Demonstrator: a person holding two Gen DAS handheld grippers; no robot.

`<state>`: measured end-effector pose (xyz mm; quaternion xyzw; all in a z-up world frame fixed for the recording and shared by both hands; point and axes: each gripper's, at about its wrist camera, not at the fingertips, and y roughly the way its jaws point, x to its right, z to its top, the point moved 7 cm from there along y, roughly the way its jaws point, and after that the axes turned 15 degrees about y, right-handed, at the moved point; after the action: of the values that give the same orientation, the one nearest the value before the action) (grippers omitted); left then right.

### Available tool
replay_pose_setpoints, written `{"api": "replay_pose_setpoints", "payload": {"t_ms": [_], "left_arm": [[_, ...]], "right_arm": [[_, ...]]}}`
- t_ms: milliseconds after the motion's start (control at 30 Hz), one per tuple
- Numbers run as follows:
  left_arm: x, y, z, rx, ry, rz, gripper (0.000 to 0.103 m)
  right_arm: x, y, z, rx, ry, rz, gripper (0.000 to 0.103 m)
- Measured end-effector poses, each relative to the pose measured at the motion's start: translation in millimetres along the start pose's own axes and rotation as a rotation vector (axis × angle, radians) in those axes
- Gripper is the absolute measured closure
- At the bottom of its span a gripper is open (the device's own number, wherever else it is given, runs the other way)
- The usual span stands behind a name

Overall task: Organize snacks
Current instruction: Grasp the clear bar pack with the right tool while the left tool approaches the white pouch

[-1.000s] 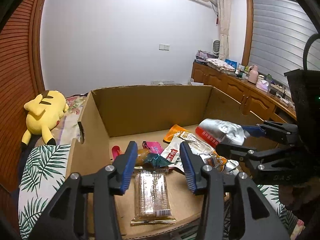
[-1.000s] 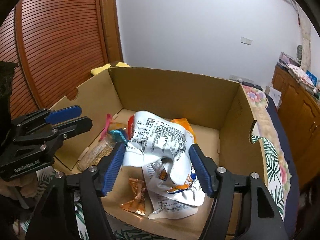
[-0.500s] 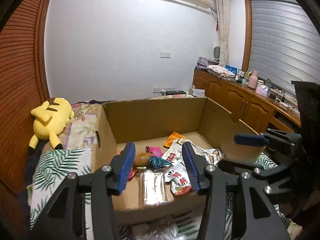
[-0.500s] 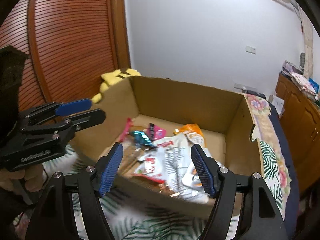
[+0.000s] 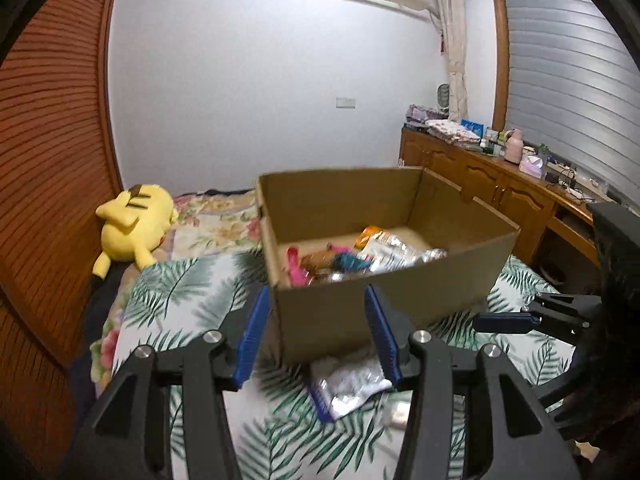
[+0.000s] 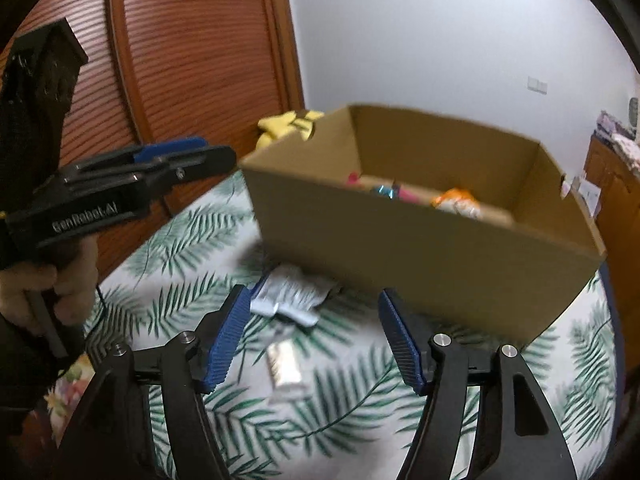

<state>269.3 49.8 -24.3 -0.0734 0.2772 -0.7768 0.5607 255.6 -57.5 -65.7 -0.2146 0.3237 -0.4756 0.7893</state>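
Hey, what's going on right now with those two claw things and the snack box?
Left gripper and right gripper: jaws open, empty. Silver snack packet on the bedspread beside the cardboard box. Nothing blocking it.

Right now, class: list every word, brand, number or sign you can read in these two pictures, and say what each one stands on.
"GenRobot.AI": white lettering on the black body of the left gripper, seen from the right wrist camera.
Silver packet on the bedspread: print too blurred to read.
Snacks in the cardboard box: too small and blurred to read.
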Motion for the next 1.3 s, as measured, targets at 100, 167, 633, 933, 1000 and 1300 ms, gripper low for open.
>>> {"api": "replay_pose_setpoints", "payload": {"t_ms": [100, 167, 633, 933, 1000, 1300], "left_arm": [[-4.0, -0.8, -15.5, -0.025, -0.016, 0.000, 0.054], [-2.4, -2.4, -23.1, -0.035, -0.020, -0.003, 0.054], [3.7, 2.7, -56.2, -0.097, 0.010, -0.009, 0.054], [12.9, 16.7, -64.8, -0.146, 0.053, -0.030, 0.054], [17.7, 22.2, -64.9, -0.159, 0.073, -0.039, 0.054], [48.2, 53.4, -59.9, -0.221, 0.198, -0.153, 0.054]], "right_arm": [[-6.1, 10.4, -14.0, -0.034, -0.008, -0.001, 0.037], [-9.3, 16.4, -21.9, -0.056, -0.012, -0.004, 0.039], [-13.1, 60.4, -58.1, -0.206, -0.059, -0.035, 0.058], [-8.1, 64.7, -60.6, -0.211, -0.084, -0.055, 0.083], [-4.8, 60.0, -60.5, -0.200, -0.075, -0.054, 0.083], [31.7, 14.2, -57.6, -0.108, 0.012, -0.064, 0.083]]}}
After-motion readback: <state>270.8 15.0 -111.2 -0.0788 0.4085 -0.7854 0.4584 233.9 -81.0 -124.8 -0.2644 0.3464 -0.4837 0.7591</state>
